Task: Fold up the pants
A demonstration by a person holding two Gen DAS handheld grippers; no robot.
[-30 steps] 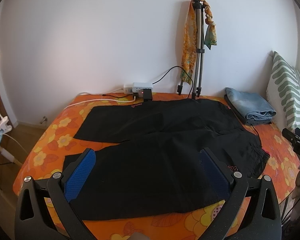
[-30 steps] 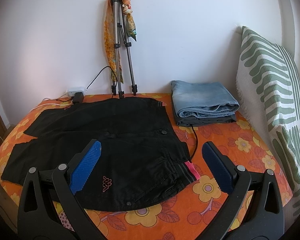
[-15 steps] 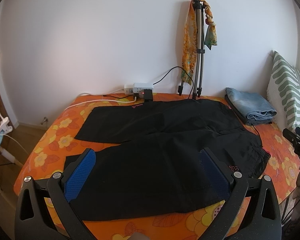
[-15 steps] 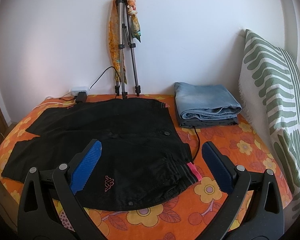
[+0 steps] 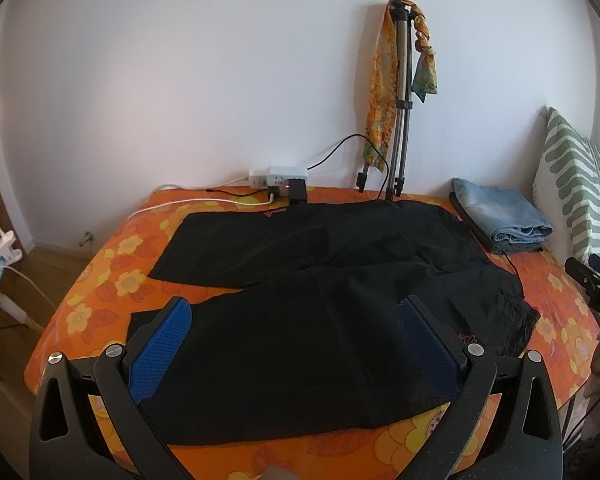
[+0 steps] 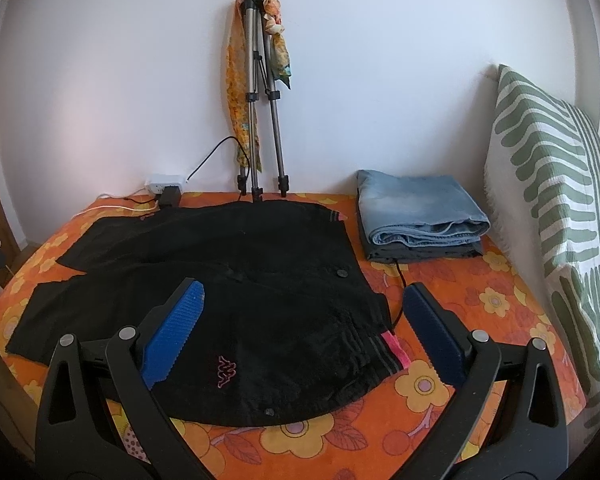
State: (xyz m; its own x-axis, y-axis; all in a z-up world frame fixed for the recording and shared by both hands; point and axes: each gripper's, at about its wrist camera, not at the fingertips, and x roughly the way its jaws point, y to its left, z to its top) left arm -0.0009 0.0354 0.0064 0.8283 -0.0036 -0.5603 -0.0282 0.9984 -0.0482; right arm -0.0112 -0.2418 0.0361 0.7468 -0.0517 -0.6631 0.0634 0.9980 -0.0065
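Black pants (image 5: 307,312) lie spread flat on the orange flowered bed (image 5: 100,280), legs running left, waistband to the right. In the right wrist view the pants (image 6: 260,304) show a pink logo and a pink waistband lining near the front. My left gripper (image 5: 296,316) hovers open above the near leg, holding nothing. My right gripper (image 6: 300,304) hovers open above the waist end, nothing between its blue pads. The right gripper's tip also shows at the right edge of the left wrist view.
Folded blue jeans (image 6: 415,212) sit at the back right, with a black cable (image 6: 399,288) running beside the pants. A tripod with scarves (image 6: 256,92) leans on the wall. A power strip (image 5: 280,178) lies at the back edge. A green striped pillow (image 6: 551,184) stands at the right.
The right wrist view has shifted a little: the tripod and jeans sit slightly further right and higher. The left view is almost the same. Both grippers stay open.
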